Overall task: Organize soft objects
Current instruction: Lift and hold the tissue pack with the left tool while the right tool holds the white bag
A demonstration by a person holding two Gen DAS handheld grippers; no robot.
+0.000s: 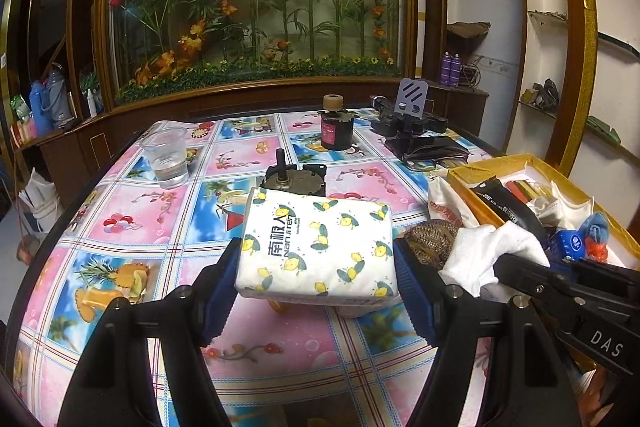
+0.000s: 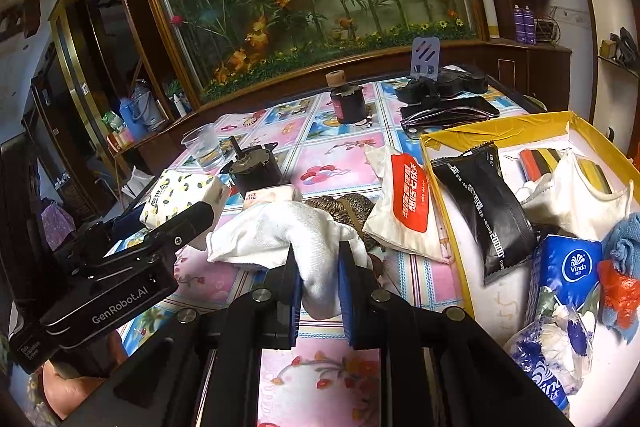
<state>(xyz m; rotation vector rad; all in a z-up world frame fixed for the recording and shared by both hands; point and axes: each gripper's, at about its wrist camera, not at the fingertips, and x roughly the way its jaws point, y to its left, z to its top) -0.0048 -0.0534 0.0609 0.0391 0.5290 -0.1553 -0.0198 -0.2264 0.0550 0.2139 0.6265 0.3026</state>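
My left gripper (image 1: 318, 259) is shut on a white tissue pack with a lemon print (image 1: 320, 247), held a little above the tablecloth; the same lemon tissue pack (image 2: 180, 193) shows at the left of the right wrist view. My right gripper (image 2: 318, 267) is shut on a white sock (image 2: 288, 231), which hangs limp from the pads; that white sock (image 1: 488, 251) also appears to the right of the lemon pack. A yellow-rimmed box (image 2: 440, 183) at the right holds a black packet (image 2: 484, 203), a blue Vinda tissue pack (image 2: 568, 267), cloths and other soft items.
On the patterned tablecloth (image 1: 132, 223) stand a clear plastic cup (image 1: 166, 157), a small dark motor (image 1: 294, 179), a dark jar with a cork lid (image 1: 335, 129) and black devices (image 1: 412, 125). A white-and-red pouch (image 2: 404, 207) and a brown knitted item (image 2: 344, 207) lie beside the box.
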